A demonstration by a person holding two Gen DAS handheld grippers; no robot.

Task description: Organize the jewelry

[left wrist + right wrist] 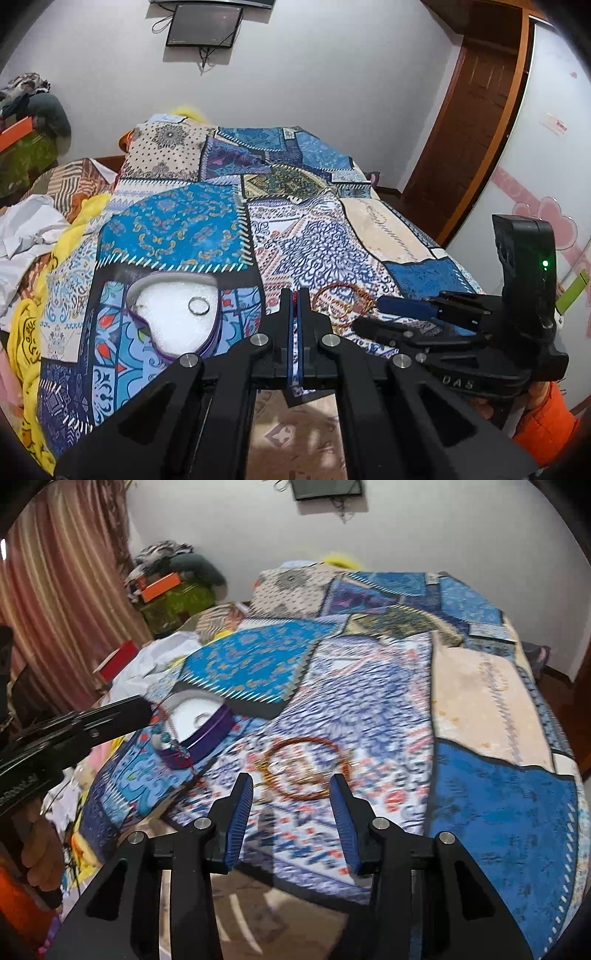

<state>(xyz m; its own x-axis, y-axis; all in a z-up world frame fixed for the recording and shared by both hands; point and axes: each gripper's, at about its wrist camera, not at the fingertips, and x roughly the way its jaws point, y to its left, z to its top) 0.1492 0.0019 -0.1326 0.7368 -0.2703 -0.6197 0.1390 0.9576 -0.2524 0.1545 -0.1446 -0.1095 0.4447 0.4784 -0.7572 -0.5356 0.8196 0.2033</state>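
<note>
A purple heart-shaped box [210, 341] with a white lining lies on the patchwork cloth, with a silver ring [198, 305] inside it. My left gripper [294, 292] is shut on a thin beaded strand [173, 740]. In the right wrist view the strand hangs from its tip over the box [210, 734]. To the right of the box lie red-orange bangles [338, 301] among thin gold hoops. My right gripper [291, 781] is open just short of the bangles [306, 768], and its pads touch nothing. In the left wrist view it [365, 315] comes in from the right.
The patchwork cloth [498, 812] covers a bed that drops off at the near edge. Yellow fabric [29, 332] and white clothes [26, 236] are heaped on the left. A wooden door [476, 122] is at the right, a striped curtain [55, 609] at the left. An orange sleeve [546, 424] holds the right gripper.
</note>
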